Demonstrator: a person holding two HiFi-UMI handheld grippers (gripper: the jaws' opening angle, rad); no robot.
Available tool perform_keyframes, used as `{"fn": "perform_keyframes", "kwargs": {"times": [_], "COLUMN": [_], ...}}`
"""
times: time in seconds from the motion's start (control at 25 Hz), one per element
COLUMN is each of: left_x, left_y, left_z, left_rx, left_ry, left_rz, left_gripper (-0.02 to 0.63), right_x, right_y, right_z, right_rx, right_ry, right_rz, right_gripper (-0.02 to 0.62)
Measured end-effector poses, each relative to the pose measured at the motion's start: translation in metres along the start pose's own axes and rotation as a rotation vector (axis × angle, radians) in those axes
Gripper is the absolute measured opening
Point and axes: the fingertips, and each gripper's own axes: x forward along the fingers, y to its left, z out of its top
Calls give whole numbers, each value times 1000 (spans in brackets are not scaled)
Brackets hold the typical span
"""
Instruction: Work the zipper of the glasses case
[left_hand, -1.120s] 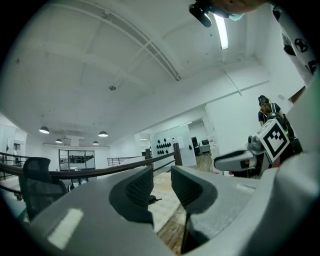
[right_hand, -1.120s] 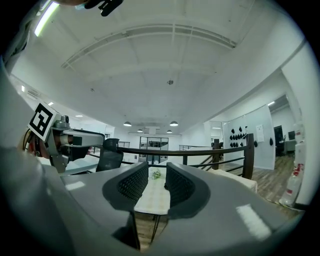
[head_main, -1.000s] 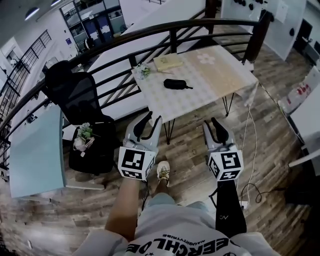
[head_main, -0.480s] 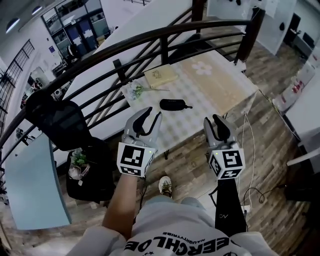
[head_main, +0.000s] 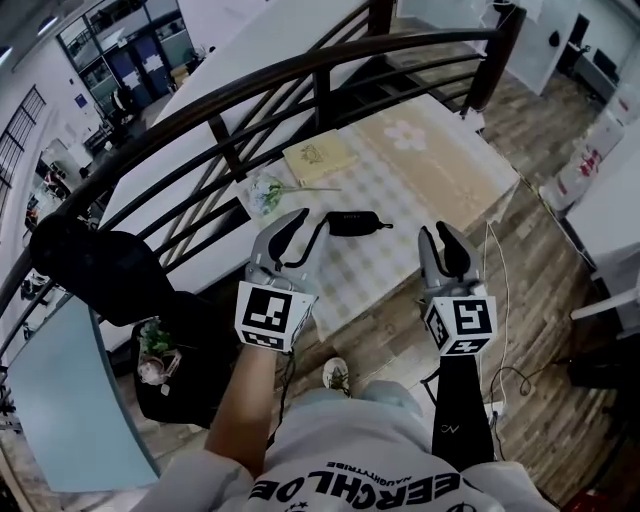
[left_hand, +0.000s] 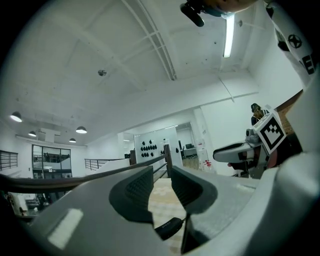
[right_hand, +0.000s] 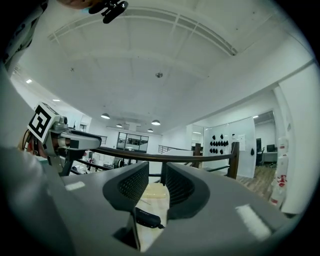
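The fingers of the left gripper (left_hand: 162, 186) stand apart with nothing between them. Those of the right gripper (right_hand: 156, 187), also apart and empty, have just been closing a little. Both grippers point level across the near edge of the bench (head_main: 440, 150), and neither touches the glasses case (head_main: 352, 222). The case lies flat on the checked cloth just ahead of the left gripper, its zipper seemingly shut and its thin pull strap trailing toward the right gripper's side. The step in hand looks like the approach. It would go best with the left fingers lowered to pin the body of the case while the right fingers narrow onto the small strap, since a light case on cloth is likely to slide when tugged. Beyond the case sit a sprig of flowers (head_main: 268, 190) and a book (head_main: 318, 158), near enough to be knocked if the case is shoved away, and behind them runs a dark railing (head_main: 300, 80). Nothing lies between the grippers and the case. A black chair (head_main: 85, 265) stands well off to the left, and a cable (head_main: 505, 375) loops on the floor at the right.
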Motion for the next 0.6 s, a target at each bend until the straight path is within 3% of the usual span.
{"fn": "perform_keyframes", "kwargs": {"times": [0.24,0.6], "left_x": [9,13], "left_y": [15,34], "left_z": [-12,-18], "left_rx": [1,-14], "left_ry": [0,-8], "left_rz": [-22,6], "left_gripper": [129,129], "right_x": [12,34], "right_y": [0,11], "right_z": [9,13], "right_rx": [-17,-49], "right_ry": [-23,-54], "right_rz": [-26,5], "right_gripper": [126,123]}}
